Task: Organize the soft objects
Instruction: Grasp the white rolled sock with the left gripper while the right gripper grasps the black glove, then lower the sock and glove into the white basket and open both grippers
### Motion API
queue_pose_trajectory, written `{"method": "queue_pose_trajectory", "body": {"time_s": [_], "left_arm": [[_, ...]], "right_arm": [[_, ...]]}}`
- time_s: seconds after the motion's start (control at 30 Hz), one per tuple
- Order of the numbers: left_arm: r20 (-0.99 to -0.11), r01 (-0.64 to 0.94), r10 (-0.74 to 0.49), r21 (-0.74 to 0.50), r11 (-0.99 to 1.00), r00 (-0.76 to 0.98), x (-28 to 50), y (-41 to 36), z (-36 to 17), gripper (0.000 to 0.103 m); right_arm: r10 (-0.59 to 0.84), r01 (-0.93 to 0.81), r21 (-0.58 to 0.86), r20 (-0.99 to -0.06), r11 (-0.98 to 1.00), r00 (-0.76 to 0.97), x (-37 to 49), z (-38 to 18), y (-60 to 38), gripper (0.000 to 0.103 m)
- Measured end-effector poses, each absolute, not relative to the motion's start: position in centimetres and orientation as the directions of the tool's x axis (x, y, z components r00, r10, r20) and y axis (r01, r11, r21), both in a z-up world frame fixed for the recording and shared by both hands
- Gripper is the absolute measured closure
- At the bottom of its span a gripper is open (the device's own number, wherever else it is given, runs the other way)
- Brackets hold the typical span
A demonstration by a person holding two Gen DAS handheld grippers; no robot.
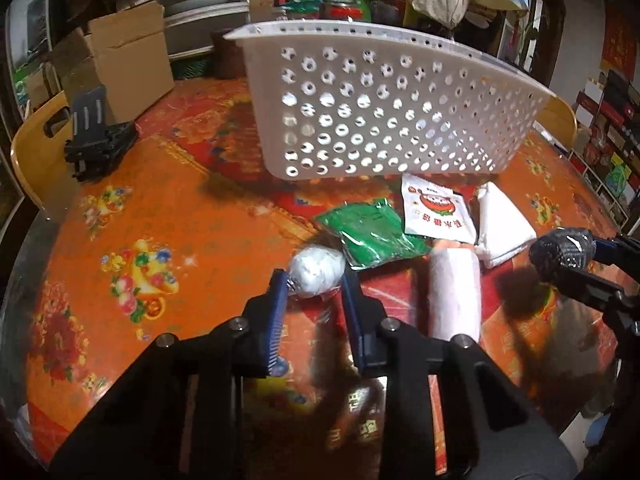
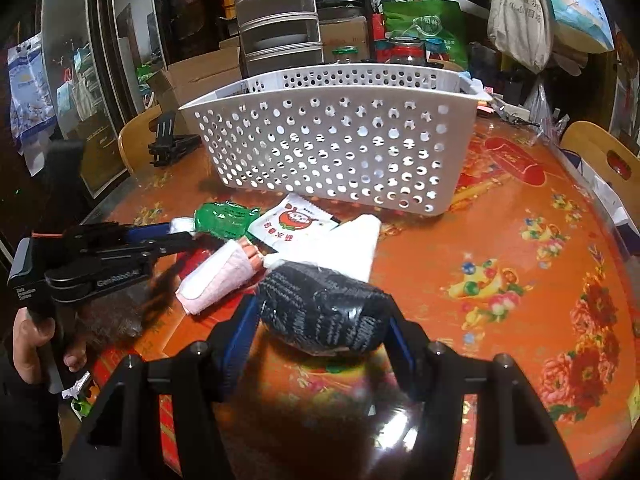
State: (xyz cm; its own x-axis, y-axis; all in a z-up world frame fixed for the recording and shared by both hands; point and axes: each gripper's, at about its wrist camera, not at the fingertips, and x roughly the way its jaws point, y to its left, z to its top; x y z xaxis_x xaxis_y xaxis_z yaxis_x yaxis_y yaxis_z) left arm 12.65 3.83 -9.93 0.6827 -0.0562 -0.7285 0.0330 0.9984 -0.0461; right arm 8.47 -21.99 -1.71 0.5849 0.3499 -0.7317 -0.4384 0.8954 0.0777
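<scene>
Left claw (image 2: 188, 236) body reads "GenRobot.AI" – right claw (image 2: 320, 316) grips black bundle (image 2: 324, 312).

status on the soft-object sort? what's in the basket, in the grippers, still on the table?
Done: nothing seen landed; what the white basket holds can't be told from here.
In hand: right gripper is clamped on a dark wrapped bundle; left gripper is shut on a white ball.
Left on the table: green packet, white printed packet, folded white cloth, pink-white roll.
</scene>
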Motion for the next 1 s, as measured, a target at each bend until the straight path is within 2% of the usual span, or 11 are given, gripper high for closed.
{"method": "queue_pose_trajectory", "body": {"time_s": [0.57, 1.0], "left_arm": [[-0.673, 0.026, -0.051, -0.048, 0.999, 0.738, 10.6, 4.5, -7.3, 0.079], [-0.597, 0.009, -0.023, -0.027, 1.0, 0.802, 9.3, 5.3, -1.9, 0.079]], "right_arm": [[0.348, -0.43, 0.075, -0.718, 0.9, 0.603, 8.5, -0.7, -22.9, 0.043], [0.34, -0.428, 0.045, -0.685, 0.903, 0.644, 9.7, 2.4, -23.4, 0.043]]}}
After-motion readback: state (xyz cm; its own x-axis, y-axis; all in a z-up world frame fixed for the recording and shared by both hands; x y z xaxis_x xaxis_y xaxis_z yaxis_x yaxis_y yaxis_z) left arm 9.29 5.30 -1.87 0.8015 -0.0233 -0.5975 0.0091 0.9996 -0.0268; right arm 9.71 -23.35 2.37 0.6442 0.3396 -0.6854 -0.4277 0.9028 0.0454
